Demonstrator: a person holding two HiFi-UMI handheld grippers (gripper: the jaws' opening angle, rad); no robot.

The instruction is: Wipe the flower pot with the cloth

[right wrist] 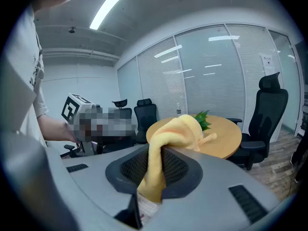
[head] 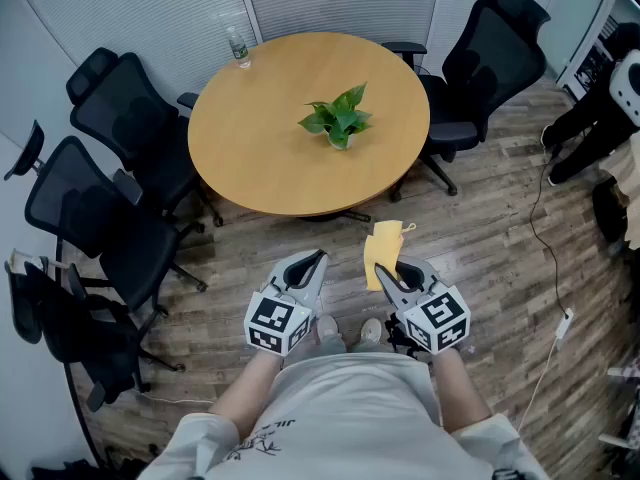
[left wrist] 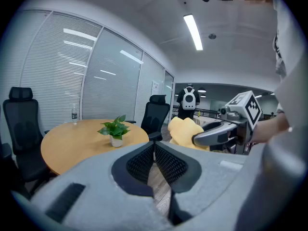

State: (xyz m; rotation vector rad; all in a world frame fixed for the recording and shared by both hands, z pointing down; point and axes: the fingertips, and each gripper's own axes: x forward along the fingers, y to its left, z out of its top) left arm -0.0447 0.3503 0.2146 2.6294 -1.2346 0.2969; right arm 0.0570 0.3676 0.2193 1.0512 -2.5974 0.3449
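The right gripper [head: 388,271], low centre in the head view, pinches the yellow cloth [head: 381,251]. To its left, the left gripper [head: 318,260] is clenched on nothing. The flower pot [head: 340,139] stands on the round table [head: 250,158], upper centre, well apart from both.

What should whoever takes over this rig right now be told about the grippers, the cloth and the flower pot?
Left gripper: jaws shut, nothing between them, held short of the round table.
Right gripper: jaws shut on the yellow cloth, which sticks out ahead of them.
Flower pot: upright near the middle of the table, ahead of both grippers, with nothing touching it.
Done: the cloth is in the grip.
Left: step up to the table, perhaps steady the pot with the left gripper, then wipe it with the cloth.
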